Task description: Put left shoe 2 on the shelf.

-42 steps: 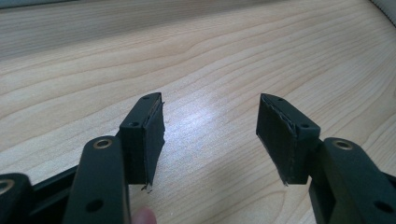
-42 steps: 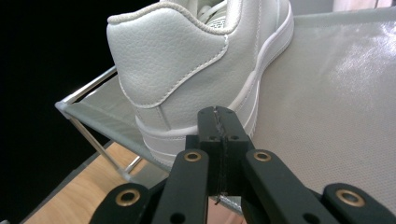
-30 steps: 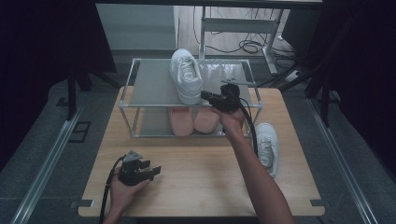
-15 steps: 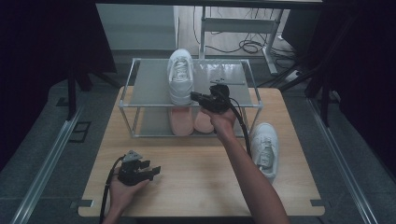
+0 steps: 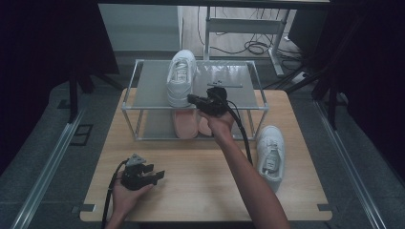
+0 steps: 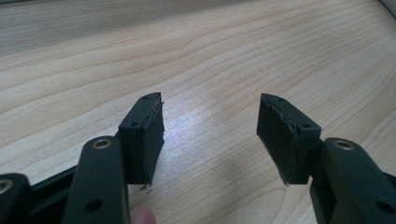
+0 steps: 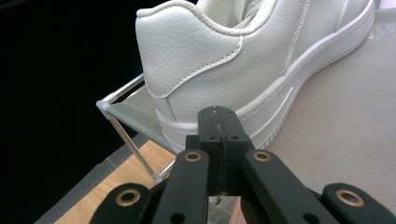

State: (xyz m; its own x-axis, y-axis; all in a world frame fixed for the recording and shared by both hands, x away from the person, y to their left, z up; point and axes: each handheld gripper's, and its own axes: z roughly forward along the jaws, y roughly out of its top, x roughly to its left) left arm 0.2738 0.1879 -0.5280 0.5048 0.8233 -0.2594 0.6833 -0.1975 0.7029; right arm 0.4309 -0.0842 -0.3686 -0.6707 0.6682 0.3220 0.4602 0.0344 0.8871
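Two white sneakers counted: one (image 5: 181,78) on rack (image 5: 153,81), one (image 5: 271,151) on table (image 5: 200,176). Right gripper (image 7: 219,122) closed empty against the racked sneaker's heel; left gripper (image 6: 210,128) held wide, empty.

The top shelf of the rack (image 5: 153,81) is partly taken up by a white shoe (image 5: 181,78), against whose heel the closed right tool (image 5: 193,99) is set, while bare shelf surface is left on both sides of that shoe. The lower shelf is blocked in the middle by pink shoes (image 5: 185,125). The bench (image 5: 200,191) in front of the rack is left free between the open left tool (image 5: 155,175) and a second white shoe (image 5: 271,151) near its right edge.
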